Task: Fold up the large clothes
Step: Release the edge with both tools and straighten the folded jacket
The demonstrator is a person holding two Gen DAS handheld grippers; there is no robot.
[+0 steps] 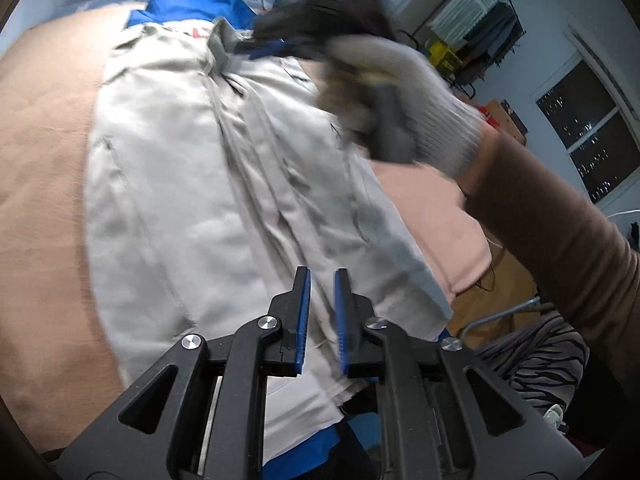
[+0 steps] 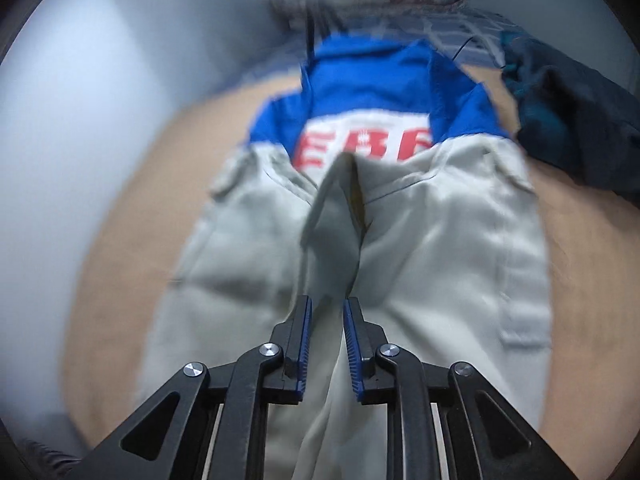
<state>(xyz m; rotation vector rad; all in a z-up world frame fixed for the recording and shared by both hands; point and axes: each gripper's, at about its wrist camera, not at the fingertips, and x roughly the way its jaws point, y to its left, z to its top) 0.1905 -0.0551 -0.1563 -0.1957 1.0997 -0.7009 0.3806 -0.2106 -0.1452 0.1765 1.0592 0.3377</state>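
Observation:
A large pale grey garment (image 1: 180,200) lies spread lengthwise on the tan bed sheet (image 1: 40,160). My left gripper (image 1: 322,276) hovers over its near end, open by a narrow gap, with the cloth lying below the blue pads and not pinched. In the right wrist view a raised ridge of the grey garment (image 2: 440,240) runs from its middle into my right gripper (image 2: 328,304), which is shut on that fold. A gloved hand (image 1: 392,80) carries the blurred right gripper over the garment's far end.
Under the far end lies a blue and white garment with red letters (image 2: 360,92). Dark blue clothing (image 2: 572,120) is heaped at the far right of the bed. A clothes rack (image 1: 480,12), a window (image 1: 588,128) and a zebra-striped cloth (image 1: 540,352) stand to the right.

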